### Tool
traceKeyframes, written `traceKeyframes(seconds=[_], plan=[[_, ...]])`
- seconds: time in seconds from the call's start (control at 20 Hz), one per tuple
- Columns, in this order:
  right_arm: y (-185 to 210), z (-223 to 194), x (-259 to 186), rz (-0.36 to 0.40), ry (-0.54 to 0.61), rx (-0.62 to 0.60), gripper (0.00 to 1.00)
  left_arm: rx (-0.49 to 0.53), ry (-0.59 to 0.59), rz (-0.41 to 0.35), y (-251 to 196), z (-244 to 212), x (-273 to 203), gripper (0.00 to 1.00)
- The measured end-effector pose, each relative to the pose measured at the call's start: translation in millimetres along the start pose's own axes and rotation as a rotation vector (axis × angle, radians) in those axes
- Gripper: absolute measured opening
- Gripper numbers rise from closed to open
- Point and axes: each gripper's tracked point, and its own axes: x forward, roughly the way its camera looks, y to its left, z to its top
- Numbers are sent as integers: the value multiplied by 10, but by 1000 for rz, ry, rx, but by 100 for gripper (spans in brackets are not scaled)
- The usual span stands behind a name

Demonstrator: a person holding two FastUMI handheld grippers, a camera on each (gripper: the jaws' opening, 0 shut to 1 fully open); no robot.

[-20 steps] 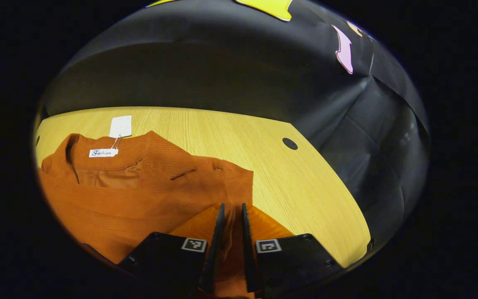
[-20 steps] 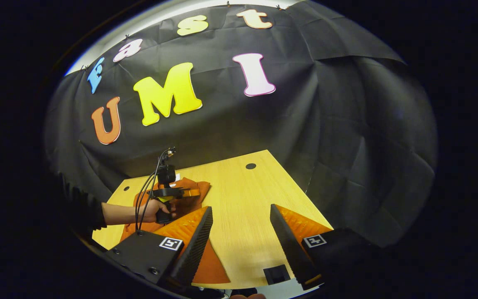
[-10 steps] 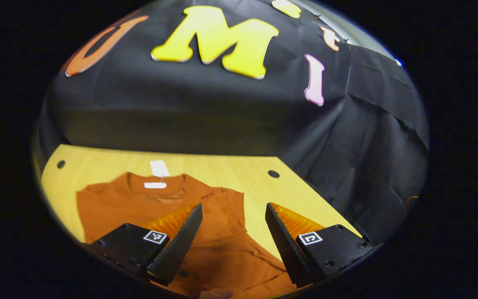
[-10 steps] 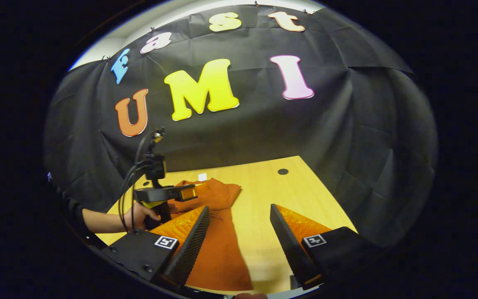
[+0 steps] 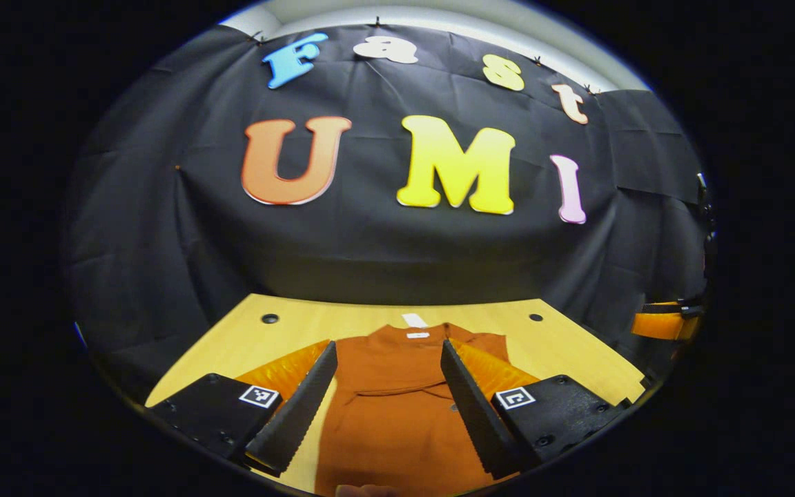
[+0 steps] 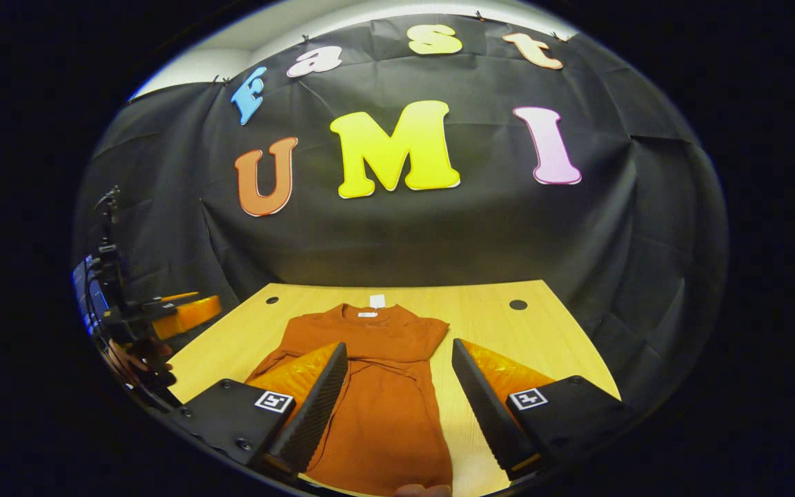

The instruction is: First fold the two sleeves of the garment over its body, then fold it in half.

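A rust-orange garment (image 5: pixel 397 407) (image 6: pixel 377 393) lies flat on the wooden table (image 5: pixel 246 338) (image 6: pixel 494 324), collar and white tag at the far end, both sleeves folded over its body. My left gripper (image 5: pixel 387 407) hovers open above the garment's near part, holding nothing. My right gripper (image 6: pixel 397 407) is also open and raised over the garment's near end. The left gripper, held by a hand, appears at the left edge of the right gripper view (image 6: pixel 183 310); the right gripper's fingers (image 5: pixel 660 321) peek in at the right edge of the left gripper view.
The table has small round holes (image 5: pixel 270 319) (image 6: pixel 518 304) near its far corners. Black cloth wall stands right behind the table's far edge. Bare wood lies on both sides of the garment.
My left gripper let go of the sleeve, opened and pulled back and up from the garment. My right gripper swung left to face the garment. Both sleeves now lie on the body.
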Motion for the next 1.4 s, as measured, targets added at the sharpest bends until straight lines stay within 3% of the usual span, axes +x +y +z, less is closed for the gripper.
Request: traceKeyframes(seconds=[0.2, 0.45, 0.6, 0.8, 0.85, 1.0, 1.15, 1.3, 1.35, 1.4], plan=[[291, -51, 32, 56, 8, 13, 98, -35, 6, 23, 166, -56, -339, 97], [232, -275, 2, 56, 69, 27, 98, -78, 88, 4, 355, -340, -470, 98], [-12, -627, -102, 17, 155, 35, 97, -108, 225, -56, 434, -793, -588, 98], [-384, -1089, -297, -37, 273, 81, 98, -235, 434, -174, 393, -1398, -857, 98], [-546, -1283, -374, -66, 318, 108, 97, -275, 514, -180, 460, -1659, -972, 99], [-798, -1709, -485, -116, 401, 87, 97, -294, 612, -170, 577, -2051, -1149, 99], [-833, -2107, -587, -120, 490, 87, 98, -341, 724, -187, 551, -2379, -1356, 99], [-802, -2350, -562, -115, 538, 93, 98, -353, 774, -197, 518, -2531, -1444, 99], [-779, -2411, -544, -120, 550, 101, 94, -348, 780, -198, 505, -2567, -1437, 99], [-767, -2501, -552, -124, 563, 104, 98, -346, 788, -197, 493, -2597, -1423, 99]])
